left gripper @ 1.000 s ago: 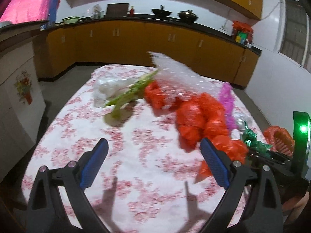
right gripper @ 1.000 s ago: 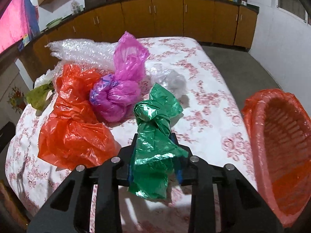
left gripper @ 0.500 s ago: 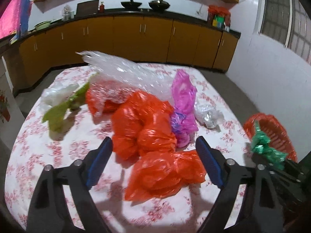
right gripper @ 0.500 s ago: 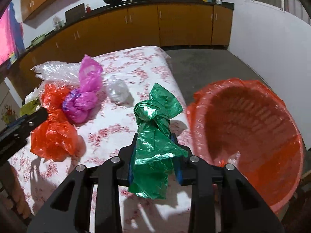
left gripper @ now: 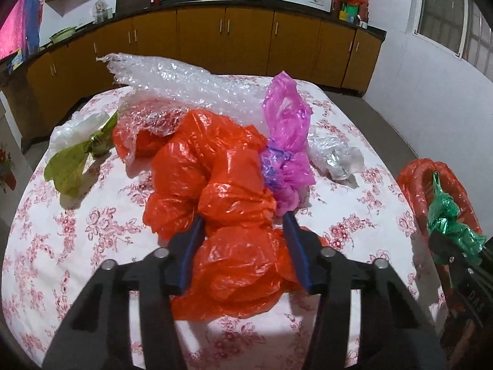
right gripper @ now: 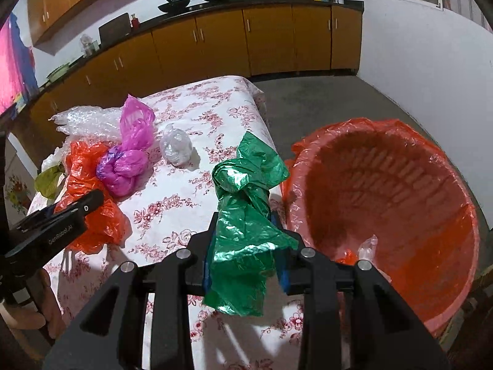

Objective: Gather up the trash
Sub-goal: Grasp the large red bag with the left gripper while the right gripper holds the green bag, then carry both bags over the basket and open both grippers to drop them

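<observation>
Both grippers now loaded or nearly so, bin within reach

In the last second the left gripper (left gripper: 243,237) came down on the orange bag (left gripper: 215,191) at the near middle of the desk (left gripper: 354,215) and its fingers narrowed from wide apart to close around the bag, a hold that I judge nearly complete; the right gripper (right gripper: 243,240), clamped on the green bag (right gripper: 246,209), swung right from the desk to the near rim of the bin (right gripper: 400,185), so a drop seems next; the bin bottom is partly hidden; I cannot tell whether the left pads truly press the plastic.
</observation>
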`<state>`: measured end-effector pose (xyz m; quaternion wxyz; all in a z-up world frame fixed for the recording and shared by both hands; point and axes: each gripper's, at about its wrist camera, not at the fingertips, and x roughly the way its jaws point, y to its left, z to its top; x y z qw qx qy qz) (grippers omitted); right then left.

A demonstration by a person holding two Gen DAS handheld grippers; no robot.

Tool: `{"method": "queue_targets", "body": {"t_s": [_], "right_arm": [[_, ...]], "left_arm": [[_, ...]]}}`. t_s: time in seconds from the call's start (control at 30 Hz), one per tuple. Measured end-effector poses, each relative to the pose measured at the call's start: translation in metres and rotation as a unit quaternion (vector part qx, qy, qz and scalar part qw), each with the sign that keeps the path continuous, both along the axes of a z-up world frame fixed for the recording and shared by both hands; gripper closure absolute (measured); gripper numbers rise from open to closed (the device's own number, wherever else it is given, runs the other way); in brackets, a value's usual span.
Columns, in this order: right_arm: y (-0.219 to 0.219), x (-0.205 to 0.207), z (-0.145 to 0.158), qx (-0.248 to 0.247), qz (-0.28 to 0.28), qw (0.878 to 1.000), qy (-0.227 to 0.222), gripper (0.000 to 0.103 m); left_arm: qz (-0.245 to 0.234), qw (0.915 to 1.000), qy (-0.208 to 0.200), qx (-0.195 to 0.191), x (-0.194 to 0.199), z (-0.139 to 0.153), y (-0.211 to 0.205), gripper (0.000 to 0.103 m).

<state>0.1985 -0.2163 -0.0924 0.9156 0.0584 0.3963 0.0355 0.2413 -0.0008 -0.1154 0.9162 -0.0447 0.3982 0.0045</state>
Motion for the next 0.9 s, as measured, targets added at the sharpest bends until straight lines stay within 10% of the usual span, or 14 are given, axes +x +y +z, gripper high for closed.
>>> {"method": "queue_targets", "body": {"t_s": [0.9], "right_arm": [[-0.015, -0.034, 0.039, -0.003, -0.012, 0.999, -0.053, 0.071]], "left_arm": [[-0.041, 0.9957, -0.074, -0.037, -0.058, 0.061, 0.007, 0.066]]}}
